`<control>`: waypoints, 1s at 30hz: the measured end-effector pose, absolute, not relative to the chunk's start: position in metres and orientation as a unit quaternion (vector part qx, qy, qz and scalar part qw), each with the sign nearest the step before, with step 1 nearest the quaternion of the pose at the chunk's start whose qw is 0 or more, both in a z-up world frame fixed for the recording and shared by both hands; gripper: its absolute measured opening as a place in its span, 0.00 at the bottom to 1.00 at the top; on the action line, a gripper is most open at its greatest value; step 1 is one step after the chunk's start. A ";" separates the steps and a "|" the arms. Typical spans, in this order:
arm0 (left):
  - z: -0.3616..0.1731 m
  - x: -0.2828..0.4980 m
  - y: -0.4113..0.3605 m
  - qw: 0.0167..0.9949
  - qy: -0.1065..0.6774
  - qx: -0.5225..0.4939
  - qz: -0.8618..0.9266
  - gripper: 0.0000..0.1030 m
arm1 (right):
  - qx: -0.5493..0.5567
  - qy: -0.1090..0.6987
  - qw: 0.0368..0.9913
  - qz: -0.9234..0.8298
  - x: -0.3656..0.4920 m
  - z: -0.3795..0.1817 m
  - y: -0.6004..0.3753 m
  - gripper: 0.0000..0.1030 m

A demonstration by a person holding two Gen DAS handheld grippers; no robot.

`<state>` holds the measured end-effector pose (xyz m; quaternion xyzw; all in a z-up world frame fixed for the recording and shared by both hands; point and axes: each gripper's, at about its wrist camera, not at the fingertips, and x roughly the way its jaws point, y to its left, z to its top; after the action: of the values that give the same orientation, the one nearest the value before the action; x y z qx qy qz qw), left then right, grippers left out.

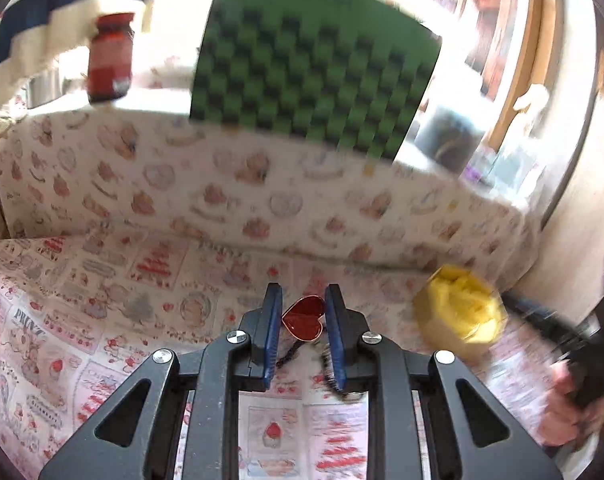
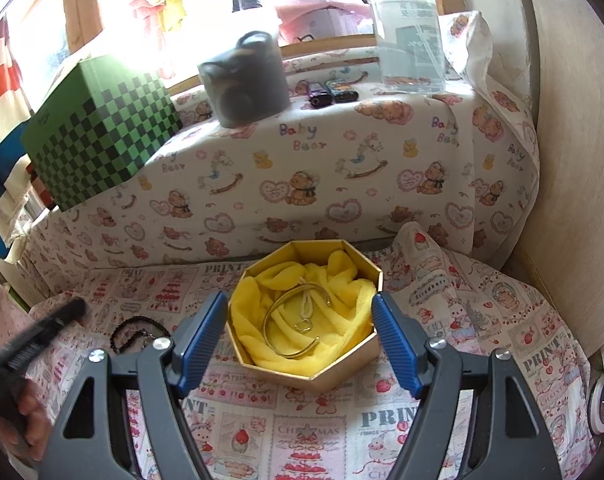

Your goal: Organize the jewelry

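— What's the left gripper [image 1: 303, 322] got?

— A red heart pendant [image 1: 303, 319], pinched between its blue pads, its dark cord [image 1: 288, 356] dangling below over the printed cloth [image 1: 102, 280].

— And the right gripper [image 2: 300, 338]?

— Spread wide, holding nothing, its fingers either side of the gold hexagonal box [image 2: 341, 364]. A gold bangle [image 2: 290, 320] and a ring [image 2: 303, 325] lie on the yellow lining [image 2: 341, 280]. A black bead string [image 2: 136, 330] sits left of it.
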<state>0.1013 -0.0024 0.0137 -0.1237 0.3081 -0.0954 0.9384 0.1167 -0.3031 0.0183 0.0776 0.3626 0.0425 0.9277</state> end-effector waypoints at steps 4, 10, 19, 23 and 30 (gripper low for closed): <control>0.037 0.082 0.012 0.952 0.260 -0.135 -0.094 0.20 | 0.067 0.367 0.923 0.090 0.107 0.018 -0.279 0.70; 0.041 0.082 0.021 0.960 0.245 -0.125 -0.060 0.20 | 0.008 0.388 0.908 0.157 0.098 0.000 -0.224 0.50; 0.020 0.103 0.036 0.953 0.269 -0.139 -0.020 0.20 | 0.014 0.455 0.874 0.170 0.123 -0.022 -0.186 0.21; 0.017 0.104 0.040 0.950 0.273 -0.147 -0.022 0.20 | 0.021 0.468 0.867 0.168 0.131 -0.026 -0.173 0.18; 0.018 0.104 0.045 0.952 0.266 -0.150 -0.025 0.20 | -0.042 0.476 0.865 0.155 0.133 -0.031 -0.139 0.17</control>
<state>0.1044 0.0446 0.0181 -0.1504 0.2665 -0.0248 0.9517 0.1326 -0.1393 -0.0312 -0.0424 0.4756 0.1549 0.8649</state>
